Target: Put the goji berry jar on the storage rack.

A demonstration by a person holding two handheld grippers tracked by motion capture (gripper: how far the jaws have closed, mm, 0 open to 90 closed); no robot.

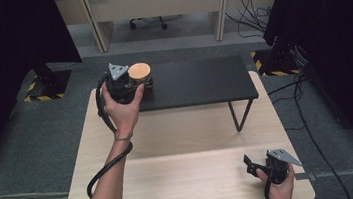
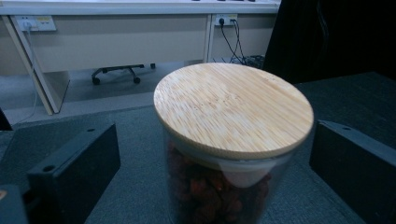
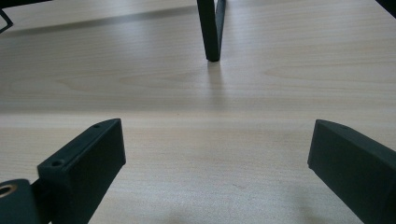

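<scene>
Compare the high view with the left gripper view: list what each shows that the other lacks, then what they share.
High view alone: the light wooden table, the person's left hand gripping the left tool, and the right tool near the table's right front corner.

Left gripper view alone: the jar's glass wall with reddish-brown contents, and the tool's open jaws standing clear of the glass on both sides.

Both: the jar with its round wooden lid, standing on the black shelf, and the desks behind.
</scene>
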